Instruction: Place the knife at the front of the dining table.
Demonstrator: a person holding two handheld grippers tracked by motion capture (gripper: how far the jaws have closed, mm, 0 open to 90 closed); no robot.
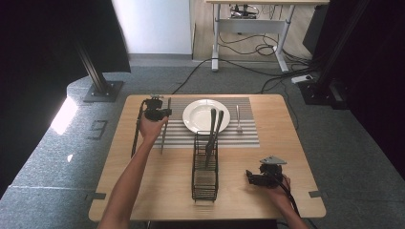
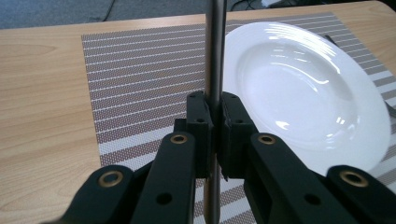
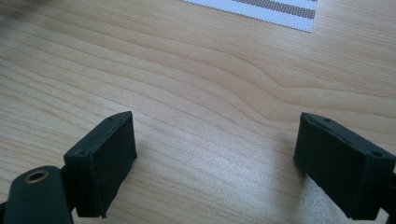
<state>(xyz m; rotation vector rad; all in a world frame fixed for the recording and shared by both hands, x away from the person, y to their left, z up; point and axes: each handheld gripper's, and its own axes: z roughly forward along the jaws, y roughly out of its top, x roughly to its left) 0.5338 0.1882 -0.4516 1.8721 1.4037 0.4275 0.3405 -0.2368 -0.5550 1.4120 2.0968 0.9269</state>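
Note:
My left gripper (image 1: 166, 113) (image 2: 214, 105) is shut on a long slim metal utensil (image 1: 164, 136) (image 2: 215, 56), gripping it partway along its length. It holds the utensil over the left part of the striped placemat (image 1: 246, 138) (image 2: 140, 79), just left of the white plate (image 1: 193, 117) (image 2: 299, 88). My right gripper (image 1: 249, 176) (image 3: 215, 154) rests low over bare wood at the front right, open, with nothing between its jaws. A black wire caddy (image 1: 205, 183) stands at the table's middle front, with two utensils (image 1: 214, 129) leaning out of it toward the plate.
A fork (image 1: 238, 118) lies on the placemat right of the plate. The wooden table (image 1: 286, 152) (image 3: 210, 70) has bare wood left and right of the caddy. A corner of the placemat (image 3: 280, 9) lies beyond my right gripper. Cables and a desk frame are on the floor behind.

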